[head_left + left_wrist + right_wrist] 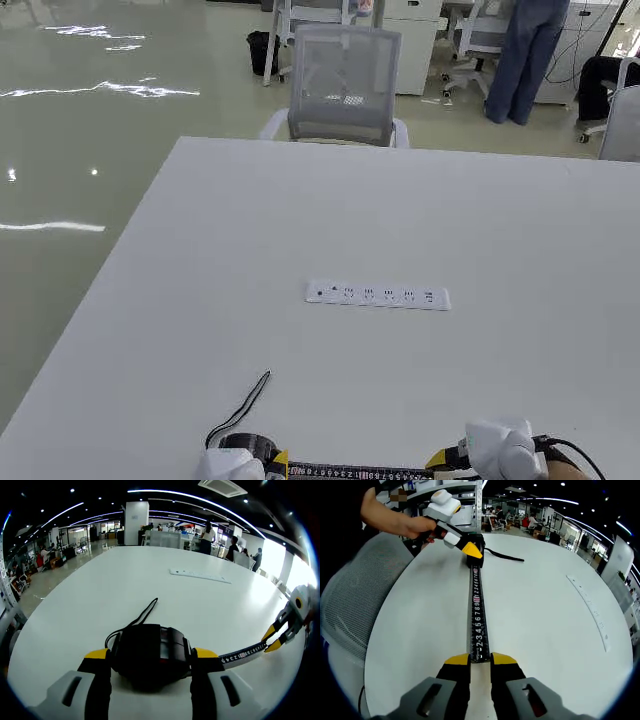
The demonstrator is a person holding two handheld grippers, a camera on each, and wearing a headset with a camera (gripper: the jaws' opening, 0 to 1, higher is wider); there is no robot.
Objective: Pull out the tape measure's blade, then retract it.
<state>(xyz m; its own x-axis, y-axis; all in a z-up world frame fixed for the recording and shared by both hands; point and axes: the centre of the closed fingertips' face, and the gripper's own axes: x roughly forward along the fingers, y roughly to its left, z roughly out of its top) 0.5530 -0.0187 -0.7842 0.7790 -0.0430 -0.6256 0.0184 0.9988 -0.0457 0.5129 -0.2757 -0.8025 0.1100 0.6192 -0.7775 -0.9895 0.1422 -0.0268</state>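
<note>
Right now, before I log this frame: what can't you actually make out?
Blade hook: right gripper view, hidden between the jaws of the right gripper.
Tape case mouth: left gripper view, behind a jaw of the left gripper.
Both grippers, case: head view, cut by the bottom edge.
Blade numerals: head view, too small.
Power strip markings: too small in every view.

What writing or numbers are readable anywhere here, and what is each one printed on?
"2 3 4 5 6 7 8 9": black digits on the tape measure's blade, counting away from its pulled-out end; the numbers beyond are too small to read.
Power strip: its marks are too small to read.
Tape measure case: no legible text.
</note>
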